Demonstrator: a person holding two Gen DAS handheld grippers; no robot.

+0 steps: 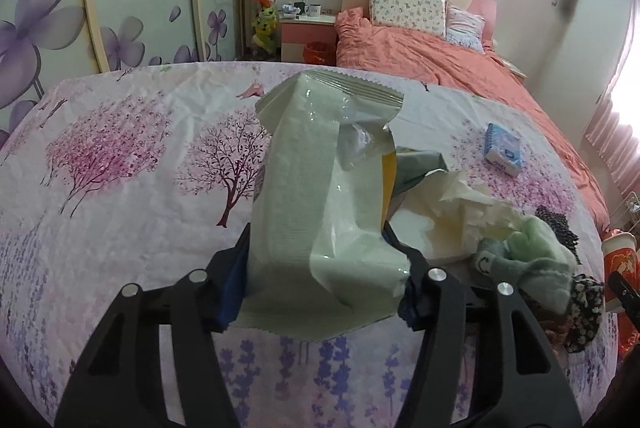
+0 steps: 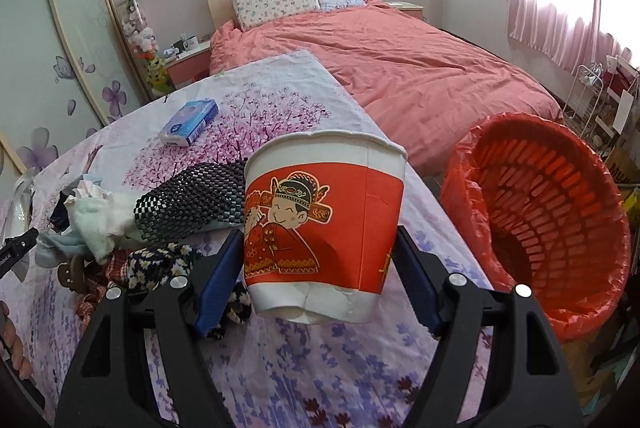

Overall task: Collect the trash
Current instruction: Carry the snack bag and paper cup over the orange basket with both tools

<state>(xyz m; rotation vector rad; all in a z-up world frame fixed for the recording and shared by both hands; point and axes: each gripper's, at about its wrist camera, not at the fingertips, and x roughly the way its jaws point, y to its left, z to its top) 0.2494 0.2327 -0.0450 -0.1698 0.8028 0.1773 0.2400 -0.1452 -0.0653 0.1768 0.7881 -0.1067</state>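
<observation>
Bedroom light falls on a table point(image 1: 120, 147) under a blossom-print cloth, with a pink bed point(image 2: 400, 67) beyond it. Over the table's middle the left gripper point(image 1: 324, 268) is clenched on a pale green wrapper point(image 1: 320, 167), lifted off the cloth. Near the right edge the right gripper point(image 2: 320, 264) grasps a paper cup point(image 2: 324, 224), red-banded with a cartoon bridal pair. A red-lined bin point(image 2: 540, 228) stands just off that edge. To do this well, I judge, carry the cup fully over the bin's mouth before letting go, then bring the wrapper across above the heap of tissue point(image 1: 460, 203) and socks point(image 1: 532, 260) without snagging it. A blue tissue pack point(image 2: 188, 121) lies toward the far right corner; its writing is too small to read.
</observation>
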